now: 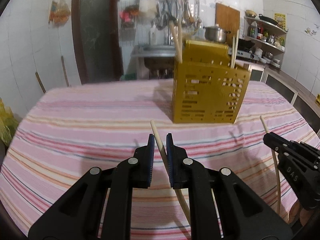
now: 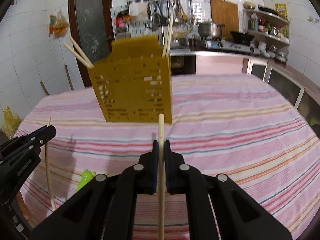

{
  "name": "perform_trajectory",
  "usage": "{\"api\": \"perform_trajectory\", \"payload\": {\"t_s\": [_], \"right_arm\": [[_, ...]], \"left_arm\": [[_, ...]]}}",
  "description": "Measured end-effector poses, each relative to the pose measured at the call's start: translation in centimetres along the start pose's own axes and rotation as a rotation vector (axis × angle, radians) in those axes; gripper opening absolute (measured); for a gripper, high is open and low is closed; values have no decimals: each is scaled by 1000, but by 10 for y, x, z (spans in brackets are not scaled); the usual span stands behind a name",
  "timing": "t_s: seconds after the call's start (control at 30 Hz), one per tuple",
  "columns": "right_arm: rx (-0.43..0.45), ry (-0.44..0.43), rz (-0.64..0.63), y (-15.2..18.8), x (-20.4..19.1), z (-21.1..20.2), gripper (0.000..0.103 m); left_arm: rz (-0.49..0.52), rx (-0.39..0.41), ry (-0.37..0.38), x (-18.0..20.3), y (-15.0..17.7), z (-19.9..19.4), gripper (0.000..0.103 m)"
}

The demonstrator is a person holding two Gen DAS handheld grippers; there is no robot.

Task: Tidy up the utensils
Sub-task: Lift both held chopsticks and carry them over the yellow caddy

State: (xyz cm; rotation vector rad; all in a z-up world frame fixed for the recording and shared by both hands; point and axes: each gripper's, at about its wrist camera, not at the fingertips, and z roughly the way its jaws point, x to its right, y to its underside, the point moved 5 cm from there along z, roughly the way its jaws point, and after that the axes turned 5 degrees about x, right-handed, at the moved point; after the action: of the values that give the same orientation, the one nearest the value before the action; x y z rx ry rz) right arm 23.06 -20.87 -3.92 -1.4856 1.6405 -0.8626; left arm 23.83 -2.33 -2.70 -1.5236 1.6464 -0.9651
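You are holding one chopstick in each tool, and both are pointing toward the yellow utensil holder [image 1: 210,92] standing on the striped tablecloth [image 1: 90,120]. In the left wrist view the left gripper [image 1: 160,140] is sitting at lower centre, its blue pads nearly together and pinching a pale chopstick [image 1: 158,138] that is slanting across the gap, tip toward the upper left. In the right wrist view the right gripper [image 2: 161,146] is closed tight on a second chopstick [image 2: 161,128], which is running almost straight up the middle of the frame. You are probably gripping each stick partway along its length so that a free end is leading, ready to drop into the holder's open top. The holder is standing right of centre in the left view and left of centre in the right view, so it is lying between your two tools. Two pairs of chopsticks are already leaning out of it at opposite corners, most likely sorted into separate compartments, though the dividers are not visible. A green object [image 2: 85,180], too blurred to identify, is lying at lower left in the right view. The neighbouring tool's side is showing raised letters that seem to read "DAS"; other writing is too blurred to read.
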Motion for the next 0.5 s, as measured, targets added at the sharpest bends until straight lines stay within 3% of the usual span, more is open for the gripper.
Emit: {"api": "perform_trajectory", "payload": {"t_s": [0.23, 0.5], "right_arm": [[120, -8, -16, -21, -5, -35, 6], [181, -11, 6, -25, 2, -60, 6]], "left_arm": [[20, 87, 13, 0, -23, -33, 9], [72, 220, 18, 6, -38, -82, 9]]}}
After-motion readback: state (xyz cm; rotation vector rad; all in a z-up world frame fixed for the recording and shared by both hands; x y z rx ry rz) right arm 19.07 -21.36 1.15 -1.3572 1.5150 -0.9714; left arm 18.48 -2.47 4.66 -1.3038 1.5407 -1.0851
